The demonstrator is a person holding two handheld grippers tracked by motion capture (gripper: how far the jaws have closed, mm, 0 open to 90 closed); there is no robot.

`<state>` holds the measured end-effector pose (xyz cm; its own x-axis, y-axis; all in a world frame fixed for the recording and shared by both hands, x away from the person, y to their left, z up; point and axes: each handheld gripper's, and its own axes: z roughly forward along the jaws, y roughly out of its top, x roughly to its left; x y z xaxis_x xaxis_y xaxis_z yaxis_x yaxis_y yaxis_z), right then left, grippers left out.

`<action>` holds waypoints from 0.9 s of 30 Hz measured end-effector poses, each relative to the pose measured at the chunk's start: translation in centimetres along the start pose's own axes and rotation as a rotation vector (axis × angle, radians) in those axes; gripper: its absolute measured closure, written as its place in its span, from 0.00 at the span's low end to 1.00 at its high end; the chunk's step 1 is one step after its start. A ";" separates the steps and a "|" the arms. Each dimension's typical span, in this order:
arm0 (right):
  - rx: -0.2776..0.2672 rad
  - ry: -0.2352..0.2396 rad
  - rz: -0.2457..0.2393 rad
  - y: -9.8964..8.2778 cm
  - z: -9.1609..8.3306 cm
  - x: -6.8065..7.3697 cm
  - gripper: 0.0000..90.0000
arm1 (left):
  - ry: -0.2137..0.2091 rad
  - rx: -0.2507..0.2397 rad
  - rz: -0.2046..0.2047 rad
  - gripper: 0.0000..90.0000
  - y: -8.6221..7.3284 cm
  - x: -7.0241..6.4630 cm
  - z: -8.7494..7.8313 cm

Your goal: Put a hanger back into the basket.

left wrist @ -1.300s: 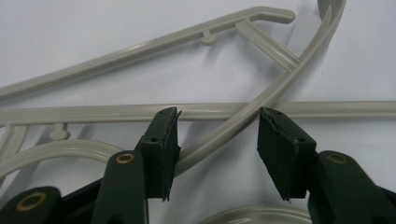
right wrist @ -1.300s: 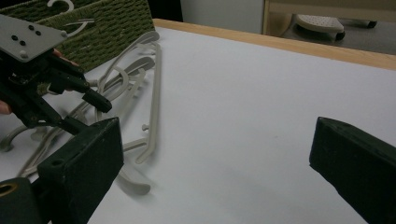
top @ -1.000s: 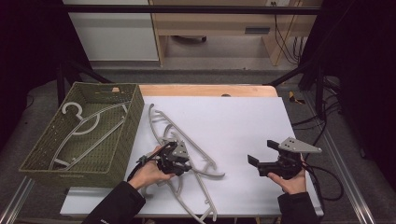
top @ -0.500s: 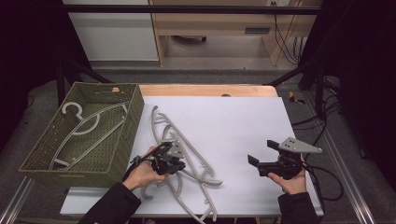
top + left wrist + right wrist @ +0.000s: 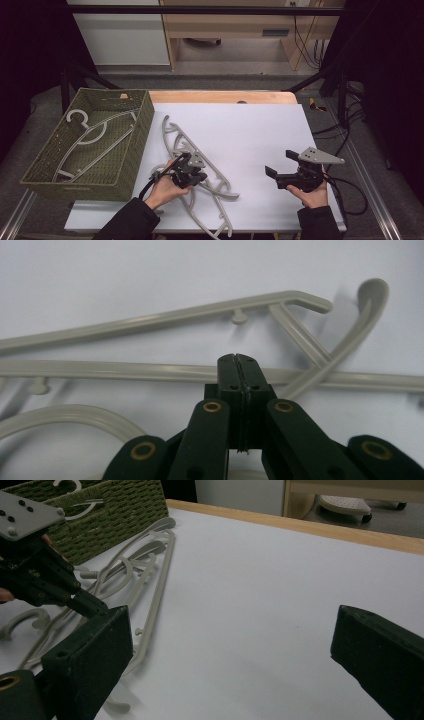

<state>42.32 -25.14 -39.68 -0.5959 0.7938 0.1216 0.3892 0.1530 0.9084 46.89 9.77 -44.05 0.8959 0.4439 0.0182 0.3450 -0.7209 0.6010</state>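
Several pale grey plastic hangers [image 5: 172, 137] lie tangled on the white table top [image 5: 250, 130], left of centre. My left gripper [image 5: 194, 173] rests low over this pile with its jaws shut. In the left gripper view its tip [image 5: 238, 362] sits against a long hanger bar [image 5: 125, 371], and nothing shows between the jaws. My right gripper [image 5: 280, 163] is held open above bare table at the front right, well apart from the hangers. In the right gripper view its jaws [image 5: 235, 645] stand wide apart, facing the hangers [image 5: 155, 590] and the left gripper [image 5: 75, 597].
A green woven basket [image 5: 135, 150] stands at the table's left edge with two hangers [image 5: 90, 137] lying inside; its wall [image 5: 125, 510] also appears in the right gripper view. Cables trail from both grippers. The table's wooden far edge [image 5: 225, 96] borders a dark floor.
The left hand and gripper shifted slightly over the hanger pile, a little left and then back. The right gripper stayed put.
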 end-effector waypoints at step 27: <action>0.007 -0.003 -0.004 0.0 0.0 0.1 0.04 | 0.129 -0.122 -0.312 0.65 -4.8 0.4 -6.3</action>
<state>42.28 -25.07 -39.68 -0.5954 0.7949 0.1168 0.3915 0.1600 0.9062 43.85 16.74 -41.92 0.7076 0.7015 -0.0851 0.5531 -0.4749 0.6845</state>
